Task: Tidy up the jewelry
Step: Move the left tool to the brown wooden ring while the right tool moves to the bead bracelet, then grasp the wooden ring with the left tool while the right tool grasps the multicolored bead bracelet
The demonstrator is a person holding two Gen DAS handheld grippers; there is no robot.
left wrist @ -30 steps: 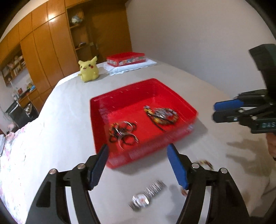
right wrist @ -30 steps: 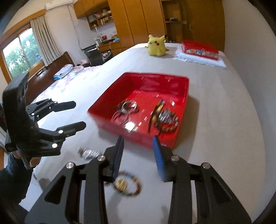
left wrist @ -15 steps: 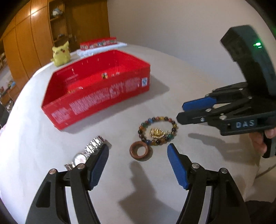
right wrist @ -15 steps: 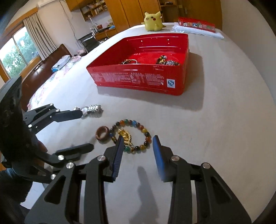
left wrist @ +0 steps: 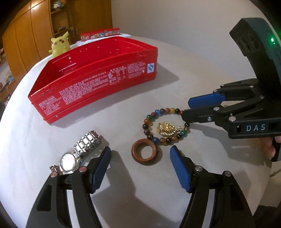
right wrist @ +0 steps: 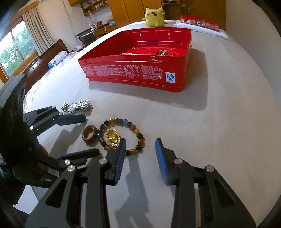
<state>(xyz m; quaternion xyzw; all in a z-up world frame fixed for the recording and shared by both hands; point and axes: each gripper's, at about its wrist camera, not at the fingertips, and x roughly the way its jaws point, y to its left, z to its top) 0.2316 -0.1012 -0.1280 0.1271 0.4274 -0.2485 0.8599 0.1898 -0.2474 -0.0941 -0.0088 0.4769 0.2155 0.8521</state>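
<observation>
A brown ring (left wrist: 144,153) lies on the white table between the fingers of my left gripper (left wrist: 140,152), whose jaws are closing; the pads stand apart from the ring. In the right wrist view the ring (right wrist: 89,134) sits inside my left gripper (right wrist: 90,134). A multicoloured bead bracelet (left wrist: 159,112) with a gold pendant (left wrist: 166,129) lies beside the ring. My right gripper (right wrist: 140,143) is open, with the near beads of the bracelet (right wrist: 137,131) between its fingers; in the left wrist view the right gripper (left wrist: 187,108) reaches the bracelet's far side. A silver watch (left wrist: 80,149) lies left of the ring.
A red tray (left wrist: 93,84) stands behind the loose pieces and holds some jewelry (right wrist: 162,51). Beyond it sit a yellow plush toy (right wrist: 154,14) and a red box (right wrist: 199,22) on a white cloth. A bed and a window are at the left.
Both grippers have come down close to the table, from above the tray to the ring and bracelet. The left jaws have narrowed a little around the ring.
</observation>
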